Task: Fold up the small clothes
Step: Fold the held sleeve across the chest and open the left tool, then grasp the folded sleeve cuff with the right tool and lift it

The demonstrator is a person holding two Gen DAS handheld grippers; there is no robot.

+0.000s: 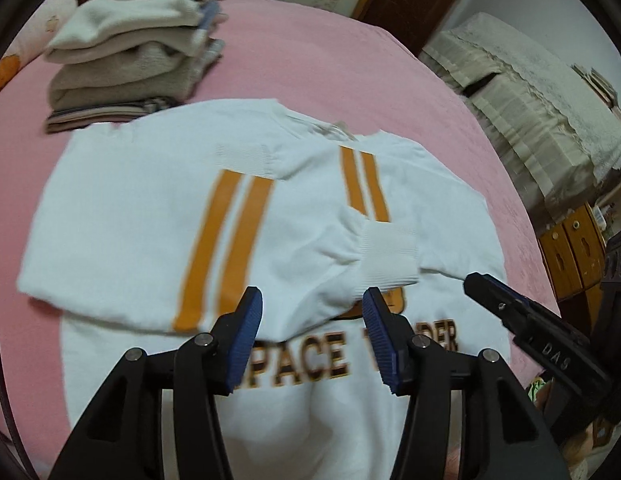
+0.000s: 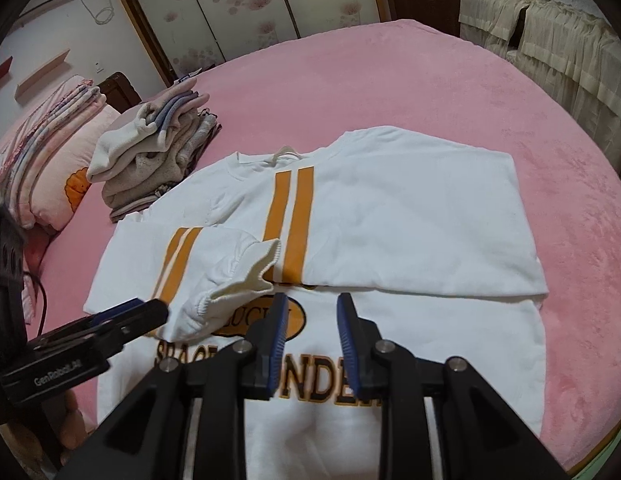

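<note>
A white sweatshirt [image 2: 390, 216] of soft knit is lying flat on the pink fleecy bedspread [image 2: 430, 80], both sleeves crossing over its body, each showing two orange stripes [image 2: 290, 216] and a ribbed cuff [image 2: 246, 276]. The left gripper [image 1: 312, 320] is hovering above the printed letters with jaws wide apart, holding nothing. The right gripper [image 2: 312, 320] is also gaping, empty. A stack of folded clothes [image 2: 158, 152] is sitting just beside the collar.
</note>
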